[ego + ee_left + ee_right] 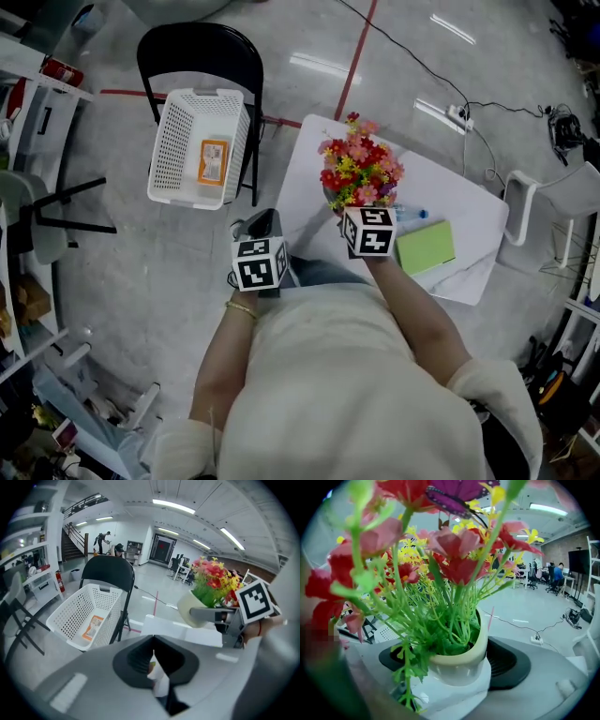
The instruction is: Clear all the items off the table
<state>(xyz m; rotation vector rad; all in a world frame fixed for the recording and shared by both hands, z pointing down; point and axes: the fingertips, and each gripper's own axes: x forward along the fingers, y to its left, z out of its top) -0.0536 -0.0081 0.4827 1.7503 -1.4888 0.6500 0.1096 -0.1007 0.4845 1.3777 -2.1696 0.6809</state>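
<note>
My right gripper is shut on the cream pot of an artificial flower bunch with red, pink and yellow blooms. The pot sits upright between the dark pads and hangs above the white table. The same pot shows at the right of the left gripper view. My left gripper is off the table's left edge, its jaws closed on a thin white thing, perhaps a packet. A green pad and a small bottle lie on the table.
A white perforated basket rests on a black chair left of the table, with an orange packet inside. Cables and a power strip lie on the floor beyond. White chairs stand at the right.
</note>
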